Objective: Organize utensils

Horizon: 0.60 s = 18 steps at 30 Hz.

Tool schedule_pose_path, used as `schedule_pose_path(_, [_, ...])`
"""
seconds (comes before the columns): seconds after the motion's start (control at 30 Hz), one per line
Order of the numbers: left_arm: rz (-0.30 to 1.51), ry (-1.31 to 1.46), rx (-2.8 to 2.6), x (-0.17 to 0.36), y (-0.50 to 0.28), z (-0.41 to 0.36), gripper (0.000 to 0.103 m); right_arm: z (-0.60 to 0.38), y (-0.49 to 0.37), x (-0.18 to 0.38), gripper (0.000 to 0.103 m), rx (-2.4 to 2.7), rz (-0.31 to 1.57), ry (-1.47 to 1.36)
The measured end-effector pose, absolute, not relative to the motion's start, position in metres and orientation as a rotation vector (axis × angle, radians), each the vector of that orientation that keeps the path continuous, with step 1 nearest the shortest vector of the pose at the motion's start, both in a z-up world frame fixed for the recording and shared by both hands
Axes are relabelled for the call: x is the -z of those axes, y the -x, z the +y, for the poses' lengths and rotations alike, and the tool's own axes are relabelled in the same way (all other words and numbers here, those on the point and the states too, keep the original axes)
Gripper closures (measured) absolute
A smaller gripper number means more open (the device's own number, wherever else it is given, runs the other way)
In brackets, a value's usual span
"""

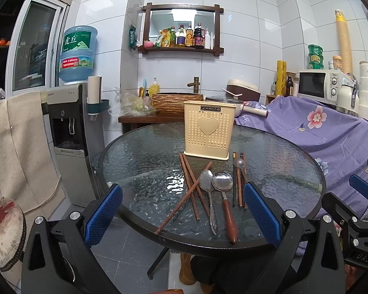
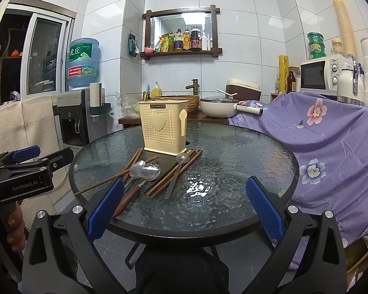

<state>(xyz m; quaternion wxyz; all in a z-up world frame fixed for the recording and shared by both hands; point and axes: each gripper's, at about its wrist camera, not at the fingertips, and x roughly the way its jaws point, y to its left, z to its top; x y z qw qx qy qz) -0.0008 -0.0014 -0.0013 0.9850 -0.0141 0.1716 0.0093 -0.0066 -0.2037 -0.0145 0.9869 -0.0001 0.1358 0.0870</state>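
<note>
Left wrist view looks along the left gripper (image 1: 182, 212), whose two blue-padded fingers stand wide apart and hold nothing, just short of the near edge of a round glass table (image 1: 139, 152). Toward the far side of the table stands a cream perforated utensil holder (image 1: 208, 132) with a raised heart on its front. Nothing can be seen sticking out of its top, so it looks unfilled.

All the utensils lie loose on the glass between the holder and the near edge. To the left is a crossed scatter of brown chopsticks (image 1: 192, 186). Beside them lie a metal spoon (image 1: 207, 188) and a wooden-handled ladle (image 1: 224, 191), their bowls almost touching. To the right, a second bundle of chopsticks (image 1: 239, 183) lies with a pale translucent spoon (image 1: 239, 163) on top.

Right wrist view shows the right gripper (image 2: 184, 207), also spread wide and empty, hovering at the near rim, to the right of the utensils.

Judging from this, the sorting has not begun: every piece remains to be lifted and dropped into the holder.
</note>
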Motion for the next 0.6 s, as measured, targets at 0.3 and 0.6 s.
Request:
schedule_pose_path(0.3, [0.346, 0.031, -0.022, 0.0021, 0.0003, -0.0012, 0.006, -0.2038, 0.0091, 0.0159, 0.005, -0.175, 0.273, 0.000])
schedule_pose_path(0.6, [0.347, 0.032, -0.020, 0.0022, 0.0003, -0.0007, 0.006, -0.2038, 0.0097, 0.0168, 0.005, -0.175, 0.274, 0.001])
